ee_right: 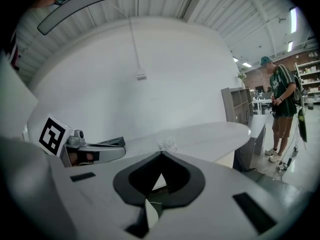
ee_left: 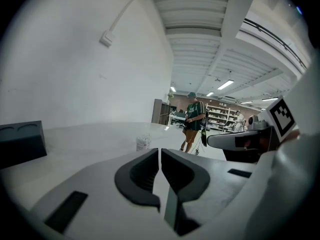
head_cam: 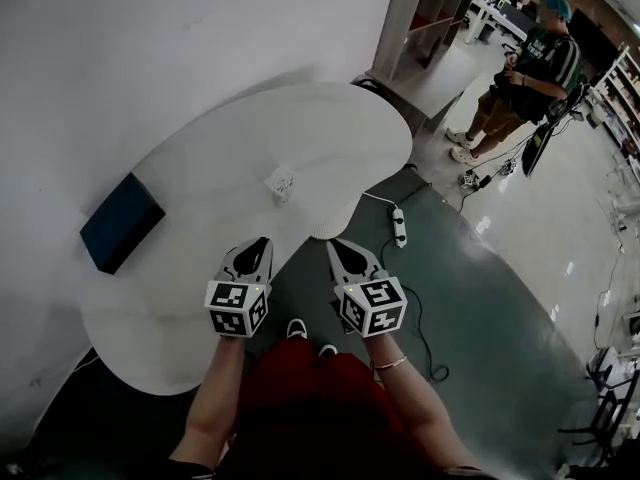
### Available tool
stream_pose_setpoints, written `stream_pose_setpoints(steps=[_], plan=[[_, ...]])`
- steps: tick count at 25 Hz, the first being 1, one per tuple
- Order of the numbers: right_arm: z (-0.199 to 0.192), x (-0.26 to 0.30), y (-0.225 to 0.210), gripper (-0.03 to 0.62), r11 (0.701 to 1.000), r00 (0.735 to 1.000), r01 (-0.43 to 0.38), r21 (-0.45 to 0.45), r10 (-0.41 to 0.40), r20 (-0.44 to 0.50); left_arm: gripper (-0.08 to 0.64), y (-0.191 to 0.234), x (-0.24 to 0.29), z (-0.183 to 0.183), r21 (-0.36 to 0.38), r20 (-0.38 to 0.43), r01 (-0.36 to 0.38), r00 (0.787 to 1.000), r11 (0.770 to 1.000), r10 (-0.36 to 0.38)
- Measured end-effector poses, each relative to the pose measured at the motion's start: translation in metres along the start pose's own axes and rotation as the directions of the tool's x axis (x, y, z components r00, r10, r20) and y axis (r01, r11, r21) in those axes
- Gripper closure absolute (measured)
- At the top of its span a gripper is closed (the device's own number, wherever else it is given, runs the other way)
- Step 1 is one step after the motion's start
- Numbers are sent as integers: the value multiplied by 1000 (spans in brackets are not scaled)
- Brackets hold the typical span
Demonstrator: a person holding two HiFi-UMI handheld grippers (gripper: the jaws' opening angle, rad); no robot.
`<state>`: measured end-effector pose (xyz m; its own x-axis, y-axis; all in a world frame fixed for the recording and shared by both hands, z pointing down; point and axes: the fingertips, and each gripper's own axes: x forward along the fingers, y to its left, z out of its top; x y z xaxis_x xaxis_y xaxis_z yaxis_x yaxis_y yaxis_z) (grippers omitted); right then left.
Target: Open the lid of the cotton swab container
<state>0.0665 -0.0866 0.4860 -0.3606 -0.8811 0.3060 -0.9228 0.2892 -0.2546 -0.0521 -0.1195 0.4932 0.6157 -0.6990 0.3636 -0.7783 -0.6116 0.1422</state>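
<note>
The cotton swab container (head_cam: 282, 183) is a small clear tub standing near the middle of the white table (head_cam: 200, 168); it also shows small in the left gripper view (ee_left: 143, 142) and the right gripper view (ee_right: 168, 145). My left gripper (head_cam: 263, 242) hovers over the table's near edge, well short of the container, jaws shut with nothing between them (ee_left: 159, 156). My right gripper (head_cam: 334, 245) is beside it, off the table's edge over the floor, also shut and empty (ee_right: 161, 156).
A dark blue box (head_cam: 121, 221) lies at the table's left edge. A white power strip (head_cam: 399, 226) with a cable lies on the floor to the right. A person (head_cam: 520, 78) stands far off by a grey shelf unit (head_cam: 425, 28).
</note>
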Motion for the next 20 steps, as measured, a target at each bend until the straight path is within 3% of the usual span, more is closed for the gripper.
stream_pose_setpoints(steps=[20], plan=[[-12,-65,16,577,997,997,-70,-22,71,18,520,-40,-57,-3,-17,50,-79,996,997,80]])
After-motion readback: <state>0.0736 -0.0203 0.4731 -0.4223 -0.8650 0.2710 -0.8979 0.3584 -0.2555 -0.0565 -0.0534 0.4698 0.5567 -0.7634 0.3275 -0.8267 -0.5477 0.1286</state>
